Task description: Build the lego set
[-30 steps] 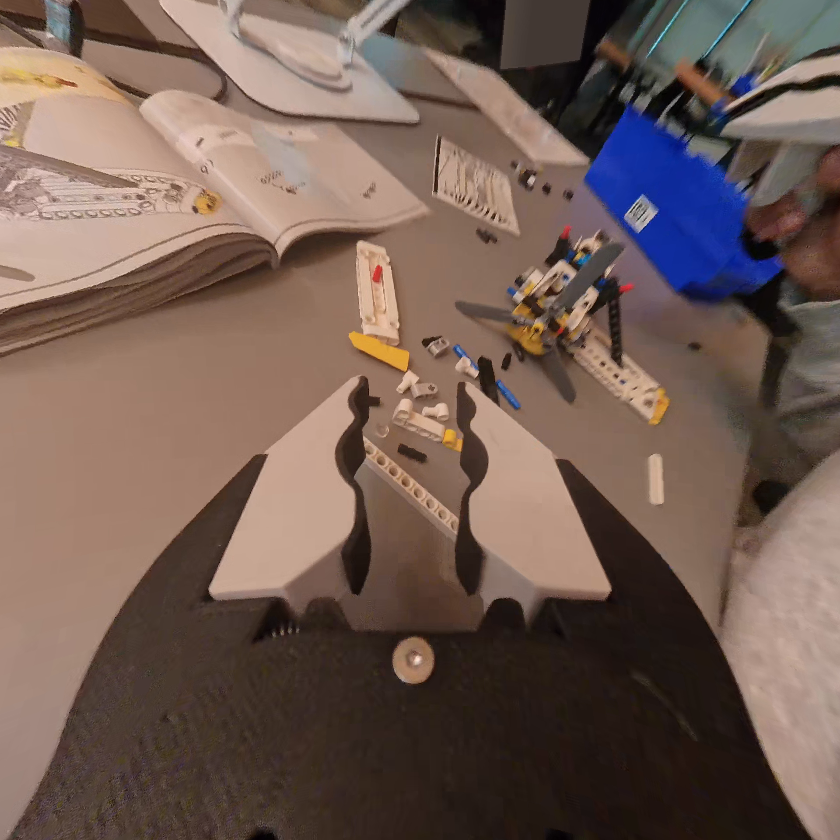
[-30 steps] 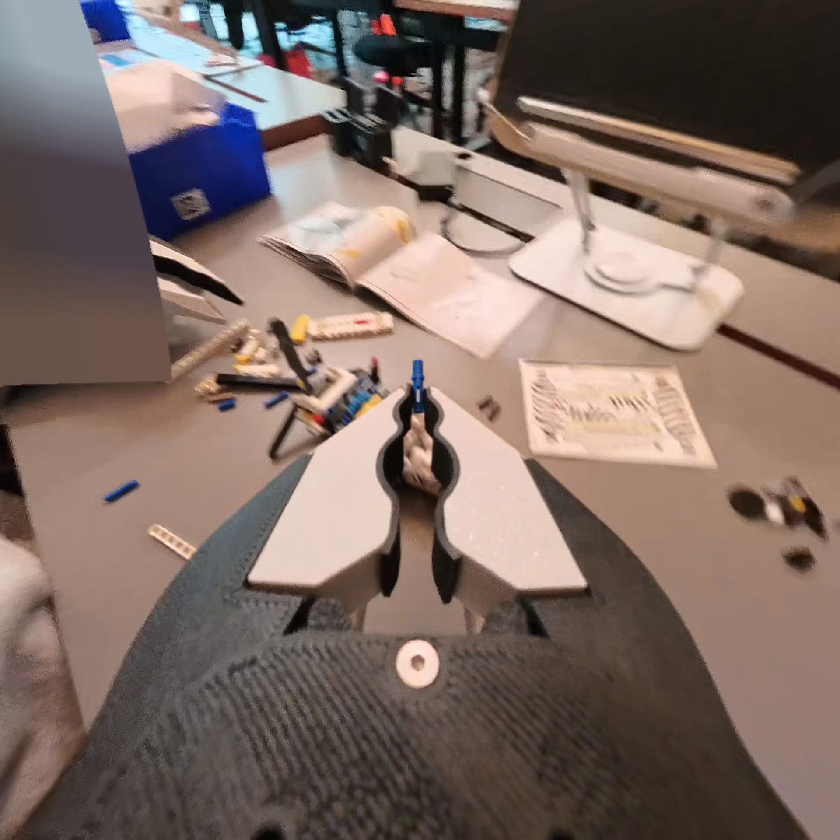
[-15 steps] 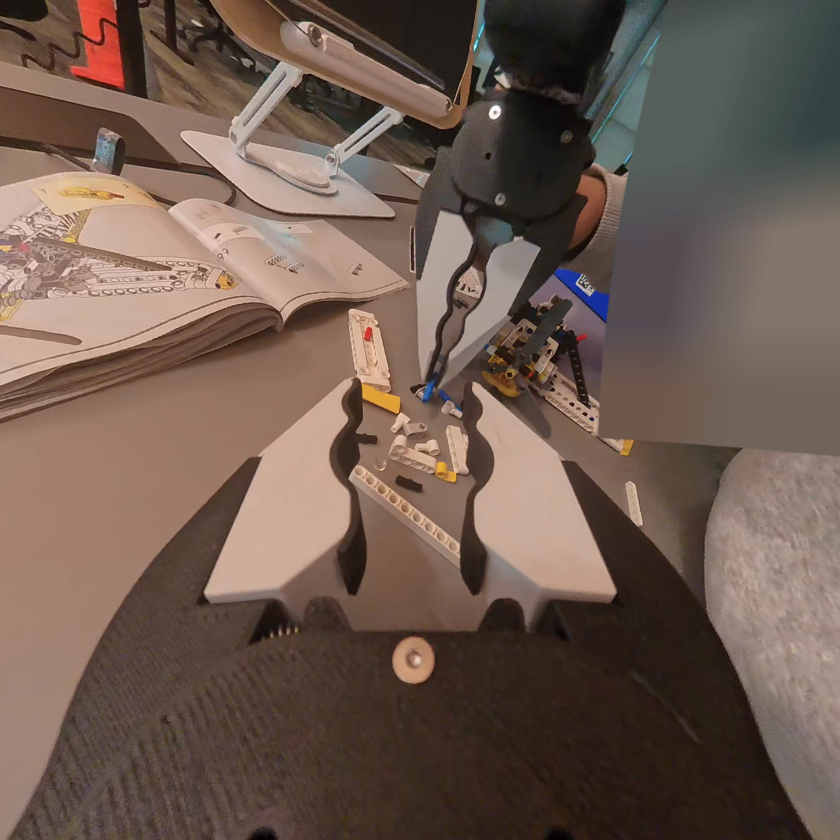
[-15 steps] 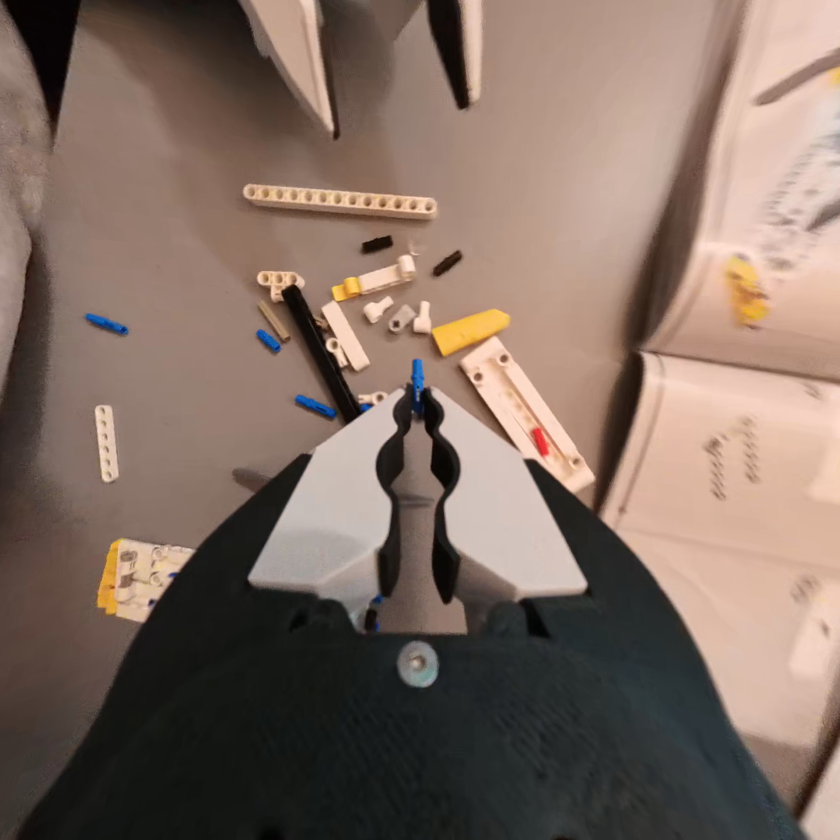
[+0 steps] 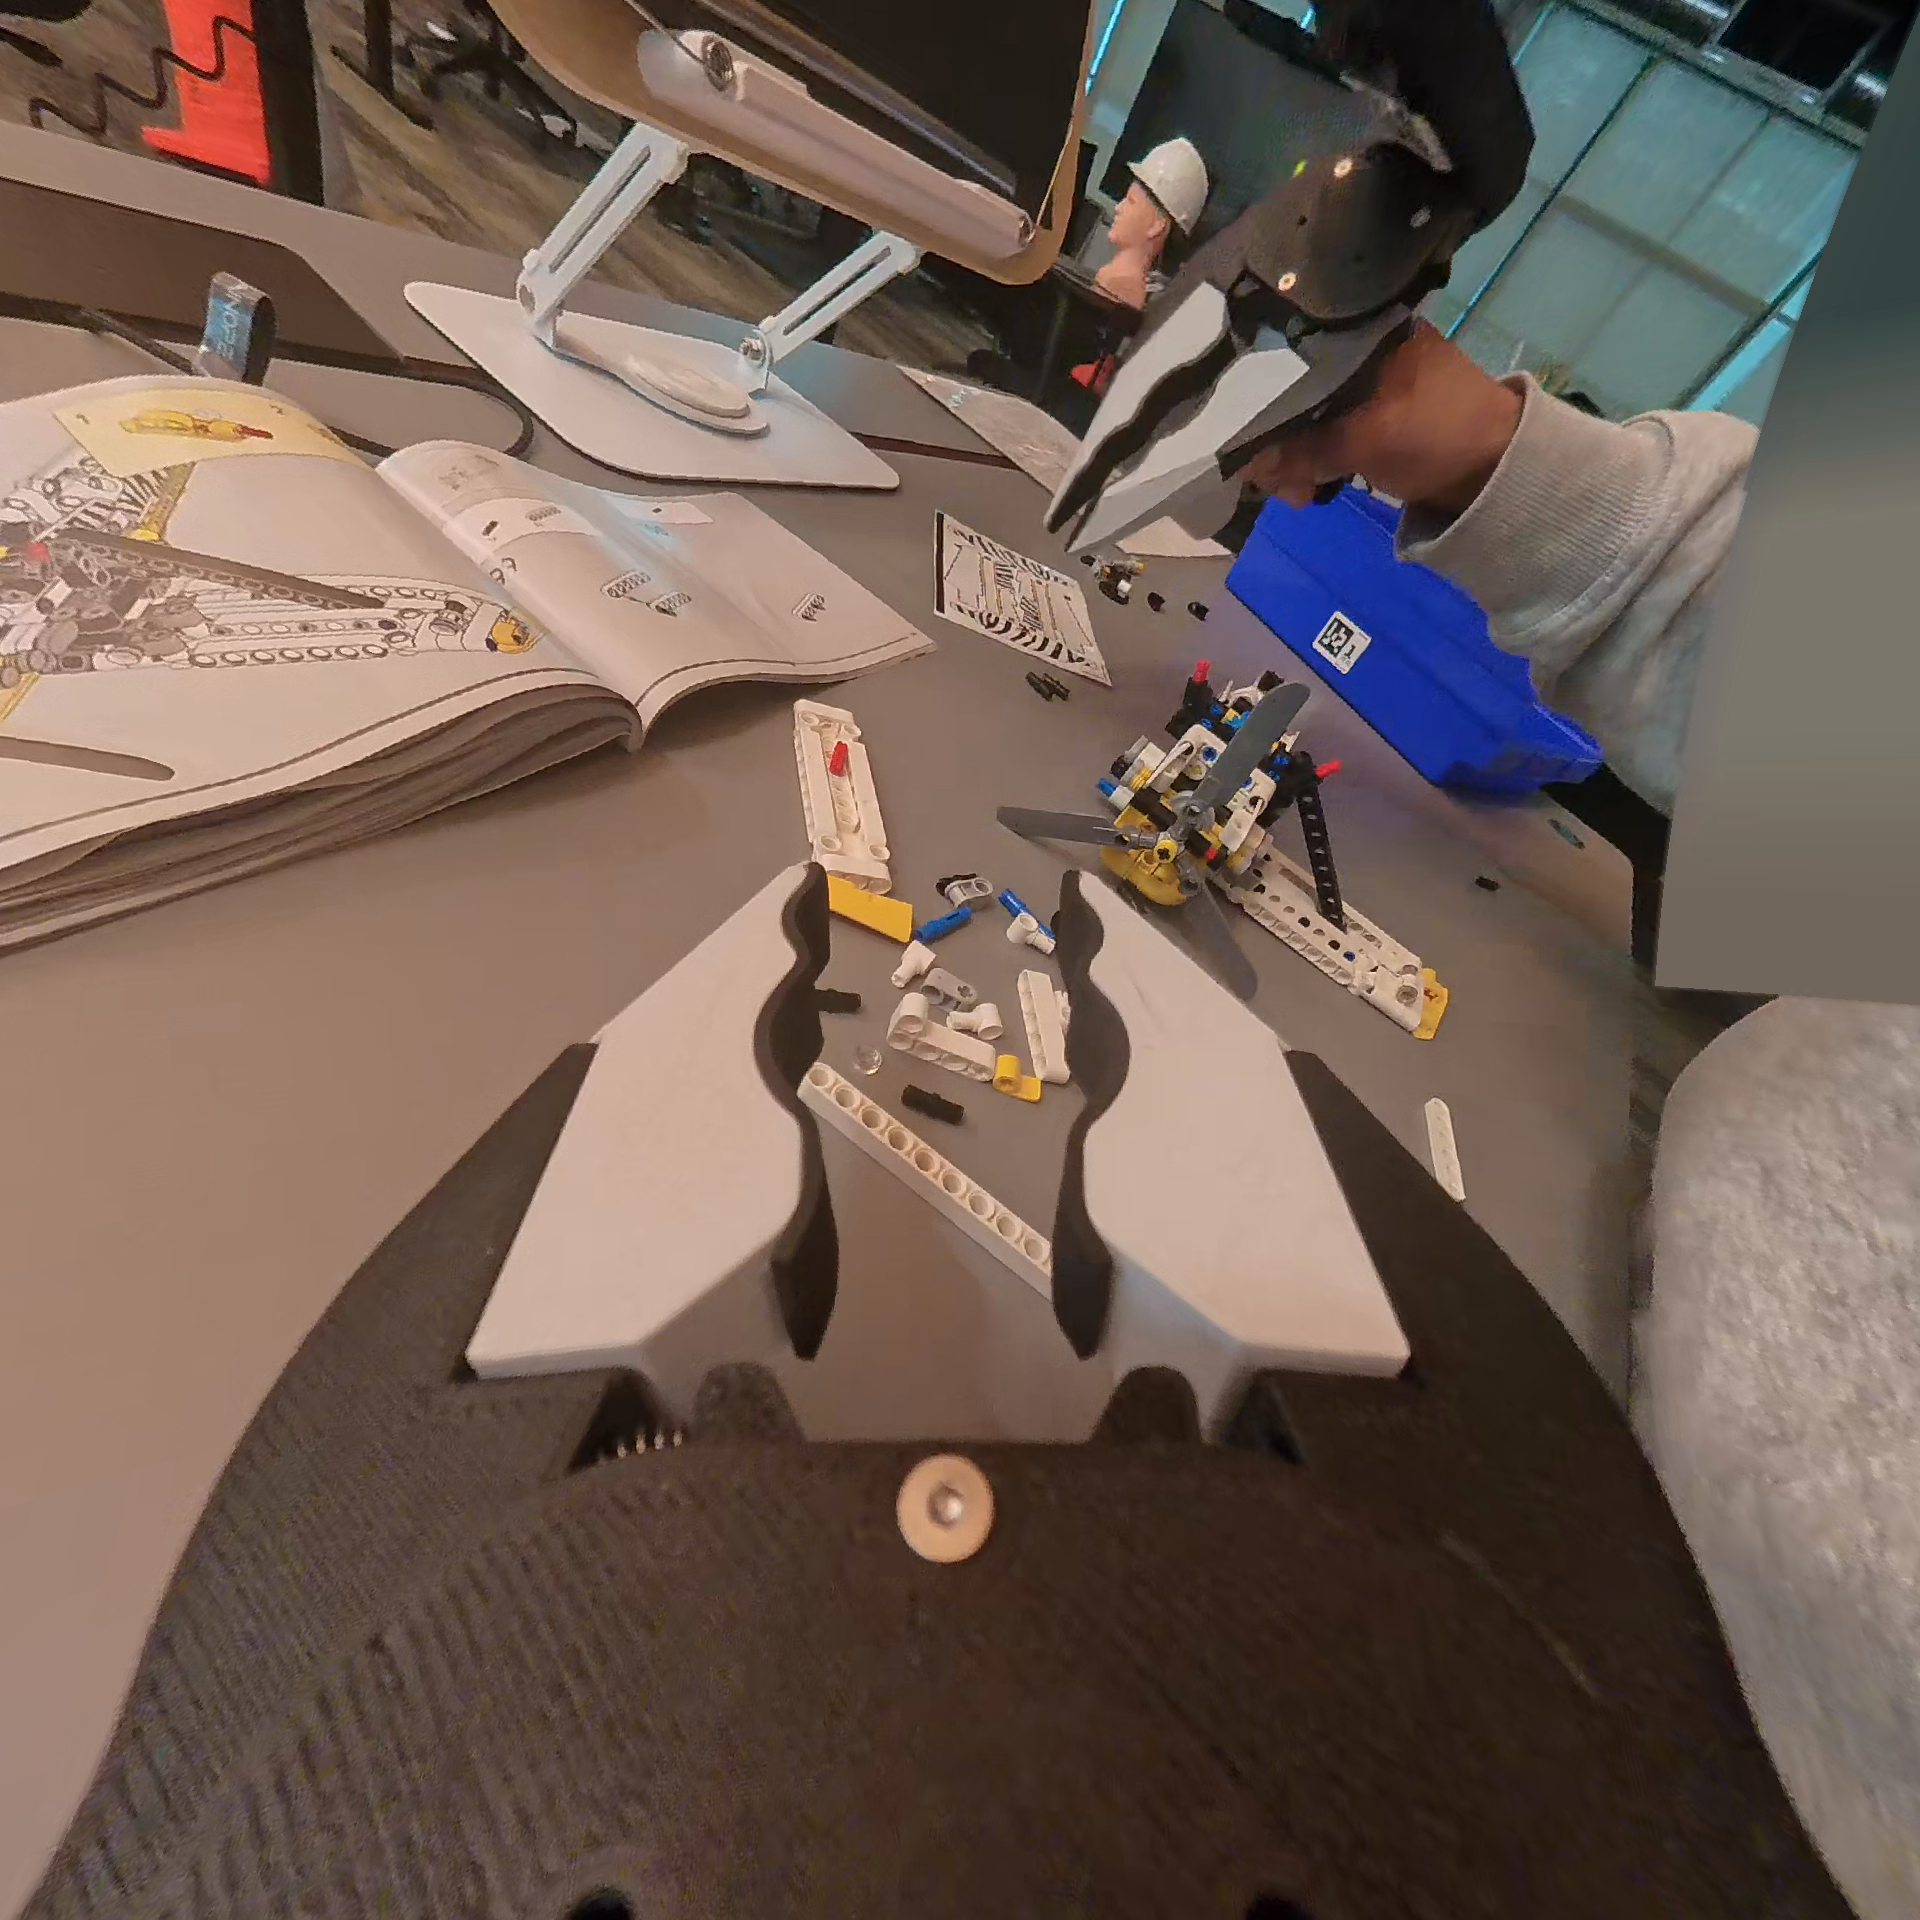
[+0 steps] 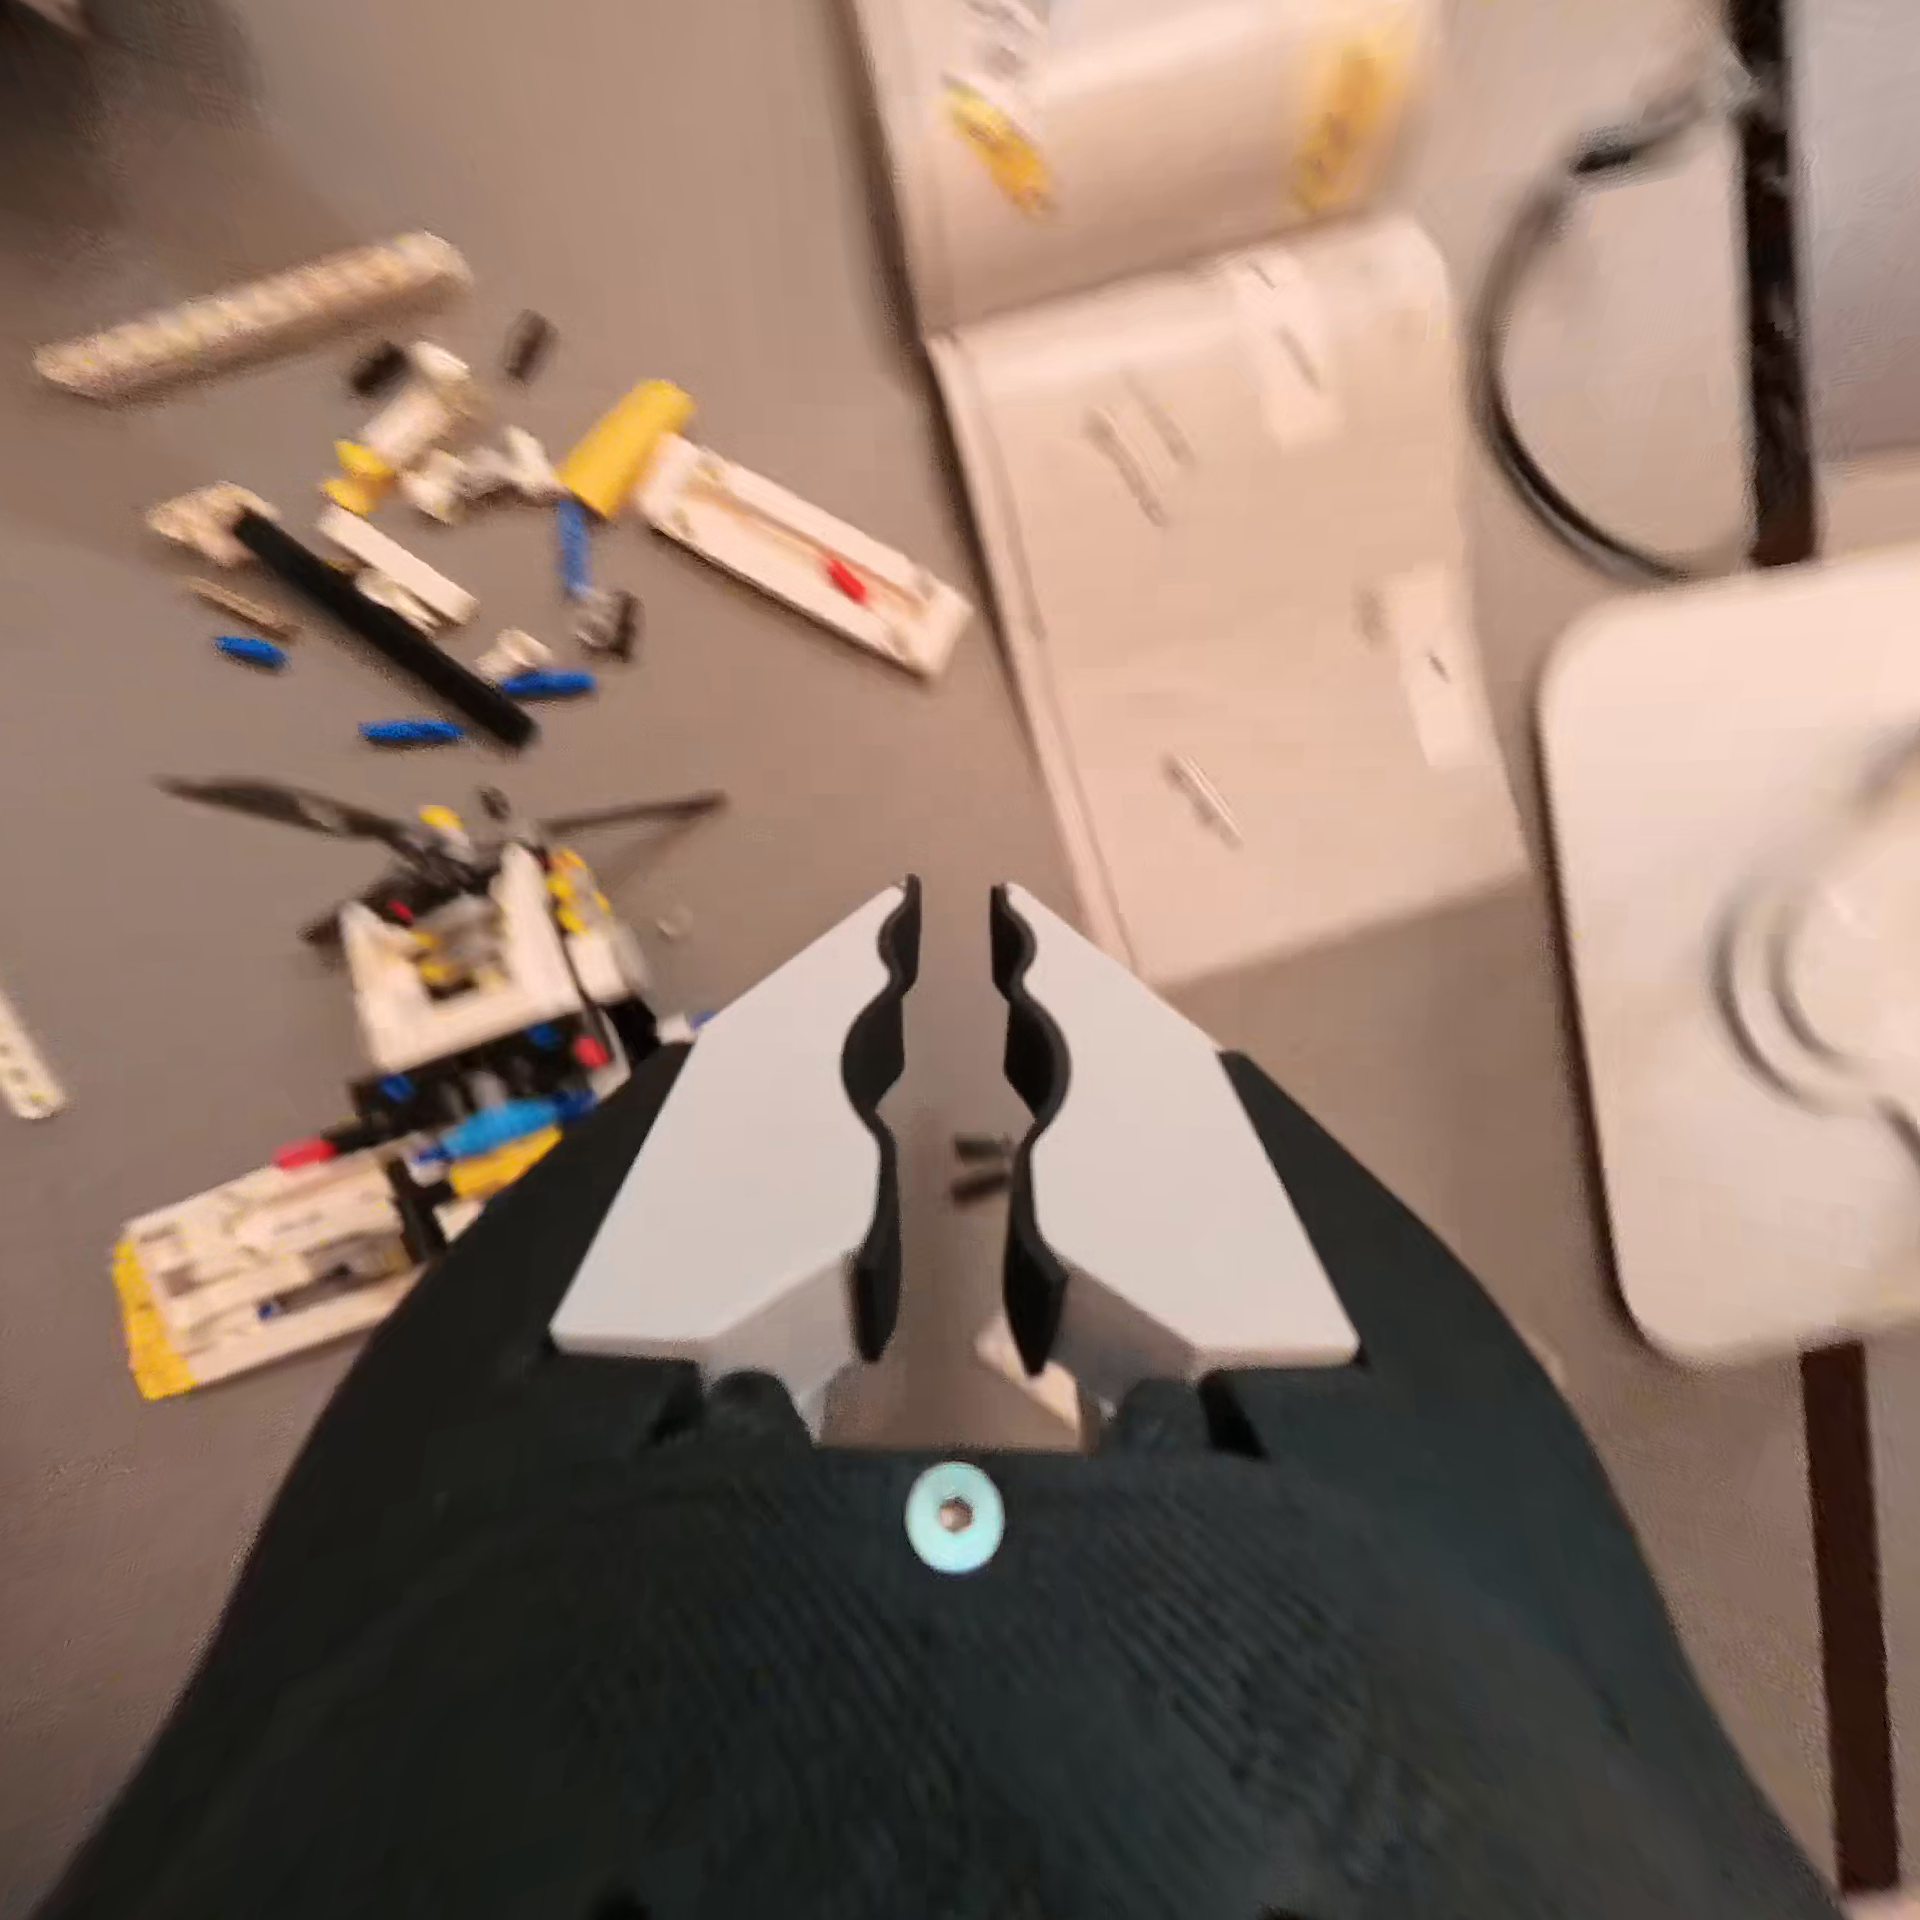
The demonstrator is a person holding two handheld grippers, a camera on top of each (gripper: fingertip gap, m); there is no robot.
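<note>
My left gripper (image 5: 940, 883) is open and empty, low over the grey table (image 5: 364, 1039). Loose white, grey, black and yellow pieces and a long white beam (image 5: 925, 1164) lie on the table between its fingers, untouched. A blue pin (image 5: 943, 923) lies by a yellow wedge (image 5: 868, 906). The part-built model with grey propeller blades (image 5: 1205, 810) stands to the right; it also shows in the right wrist view (image 6: 468, 966). My right gripper (image 6: 954, 888) is slightly open and empty, raised above the table; the left wrist view shows it high at the back (image 5: 1081, 530).
An open instruction book (image 5: 312, 644) lies at the left. A white panel with a red pin (image 5: 842, 795), a sticker sheet (image 5: 1018, 613), a blue bin (image 5: 1392, 665) and a monitor stand (image 5: 665, 384) lie beyond. A person's sleeve (image 5: 1787, 1351) is at the right. The gap from one gripper's tips to the other's is roughly 20 centimetres.
My right gripper came down to the loose pile shut on a blue pin, opened, left the pin there and lifted away. My left gripper opened a little wider and stayed in place.
</note>
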